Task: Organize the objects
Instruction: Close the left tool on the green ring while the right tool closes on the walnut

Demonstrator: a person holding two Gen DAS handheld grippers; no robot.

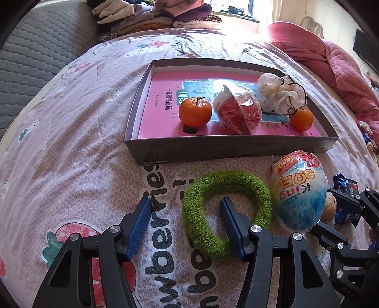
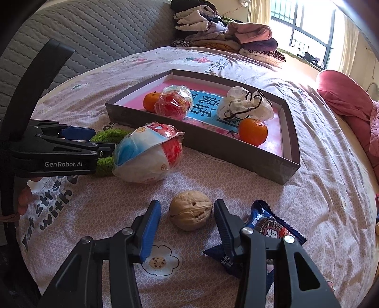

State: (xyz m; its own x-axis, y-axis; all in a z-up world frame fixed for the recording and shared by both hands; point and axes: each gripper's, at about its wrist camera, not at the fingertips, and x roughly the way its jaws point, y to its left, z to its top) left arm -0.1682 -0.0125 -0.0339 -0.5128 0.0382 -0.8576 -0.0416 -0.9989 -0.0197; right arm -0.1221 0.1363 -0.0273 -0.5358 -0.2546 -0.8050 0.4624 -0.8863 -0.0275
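left tongs (image 1: 186,227): open, straddling green ring (image 1: 225,189) | right tongs (image 2: 187,225): open around walnut (image 2: 190,213)

2 close downward wrist views, shared box (image 1: 227,148)

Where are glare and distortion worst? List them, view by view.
Left wrist view: the fisheye bows the grey box walls, the window is blown out, the corners are black. Right wrist view: the window is overexposed, the walnut is sharp with a soft shadow.
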